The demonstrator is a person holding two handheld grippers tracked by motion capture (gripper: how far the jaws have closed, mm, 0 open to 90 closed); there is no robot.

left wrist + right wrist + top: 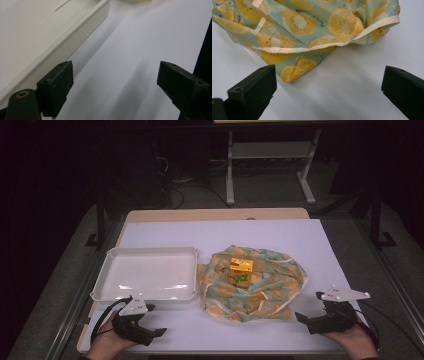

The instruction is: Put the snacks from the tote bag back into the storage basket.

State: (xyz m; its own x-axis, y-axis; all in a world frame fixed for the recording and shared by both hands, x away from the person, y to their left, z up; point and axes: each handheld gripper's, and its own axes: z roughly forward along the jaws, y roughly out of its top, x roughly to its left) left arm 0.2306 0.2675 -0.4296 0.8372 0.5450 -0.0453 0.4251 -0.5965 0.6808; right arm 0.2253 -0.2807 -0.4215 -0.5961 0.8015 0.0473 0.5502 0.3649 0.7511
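Both grippers, left gripper and right gripper, wait wide open, holding nothing; next probably grasp the fruit-print cloth around the orange box.

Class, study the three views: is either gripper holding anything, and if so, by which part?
Nothing is held. The left gripper and right gripper both stand open over the bare white table cover.

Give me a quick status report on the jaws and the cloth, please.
Left gripper open, empty, by tray. Right gripper open, near cloth. Box sits on cloth.
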